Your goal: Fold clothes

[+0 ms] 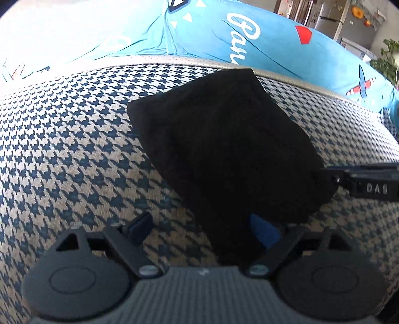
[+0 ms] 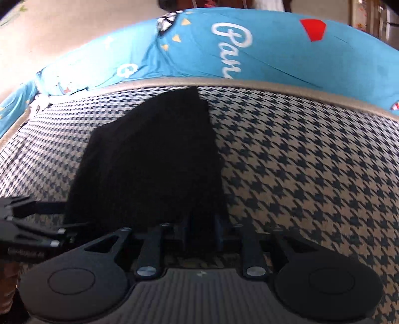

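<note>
A black garment (image 1: 224,149) lies folded into a compact shape on a houndstooth cushion (image 1: 74,137). My left gripper (image 1: 202,226) stands open at the garment's near edge; the cloth drapes over its blue-padded right finger (image 1: 264,231), and the left finger (image 1: 139,224) is bare. My right gripper (image 1: 333,178) comes in from the right and meets the cloth's edge. In the right wrist view, my right gripper (image 2: 202,231) is shut on the near corner of the black garment (image 2: 149,162). The left gripper (image 2: 72,221) sits at the garment's left side.
A bright blue printed cover (image 1: 224,32) with white lettering lies behind the cushion (image 2: 311,162), and shows again as the blue cover (image 2: 249,49). A beige piped edge bounds the cushion's far side. A fridge (image 1: 331,20) and a plant (image 1: 389,57) stand far back right.
</note>
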`<state>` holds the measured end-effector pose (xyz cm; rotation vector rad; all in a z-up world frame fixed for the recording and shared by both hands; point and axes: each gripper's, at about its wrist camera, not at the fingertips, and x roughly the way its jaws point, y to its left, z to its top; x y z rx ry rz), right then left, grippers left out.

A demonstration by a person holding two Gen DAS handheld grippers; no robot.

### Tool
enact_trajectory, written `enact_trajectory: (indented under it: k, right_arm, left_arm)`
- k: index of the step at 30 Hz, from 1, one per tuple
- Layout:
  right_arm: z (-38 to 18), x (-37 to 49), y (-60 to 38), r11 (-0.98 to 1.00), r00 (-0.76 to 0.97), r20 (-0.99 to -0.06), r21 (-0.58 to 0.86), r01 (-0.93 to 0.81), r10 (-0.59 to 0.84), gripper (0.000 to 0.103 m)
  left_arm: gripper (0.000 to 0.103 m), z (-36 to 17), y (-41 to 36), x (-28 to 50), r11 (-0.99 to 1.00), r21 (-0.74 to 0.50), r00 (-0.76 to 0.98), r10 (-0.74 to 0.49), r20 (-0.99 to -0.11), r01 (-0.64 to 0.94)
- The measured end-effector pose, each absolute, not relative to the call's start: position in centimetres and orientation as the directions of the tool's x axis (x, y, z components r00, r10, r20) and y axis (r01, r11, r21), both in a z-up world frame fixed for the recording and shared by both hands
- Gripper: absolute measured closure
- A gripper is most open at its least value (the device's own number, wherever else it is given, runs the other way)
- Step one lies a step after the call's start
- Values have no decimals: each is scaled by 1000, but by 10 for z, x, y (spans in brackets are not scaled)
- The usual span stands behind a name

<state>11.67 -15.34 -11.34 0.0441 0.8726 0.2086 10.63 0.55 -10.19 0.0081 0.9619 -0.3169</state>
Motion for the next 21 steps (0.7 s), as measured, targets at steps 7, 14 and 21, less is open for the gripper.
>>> enact_trajectory:
  k: [7, 14, 21]
  right_arm:
    - [-104, 112, -168, 979, 646, -737, 172, -110, 202, 71]
    - [-97, 104, -188, 957, 657, -704, 271, -102, 269, 57]
    - [-97, 101, -200, 936, 656, -697, 348, -43, 290, 52]
  left_arm:
    - [12, -93, 14, 112, 953, -188, 552, -291, -781, 237]
    - [11, -82, 31, 121, 960, -184, 582, -275, -766, 212]
    - [8, -75, 47, 130, 955, -220, 574, -296, -763, 200]
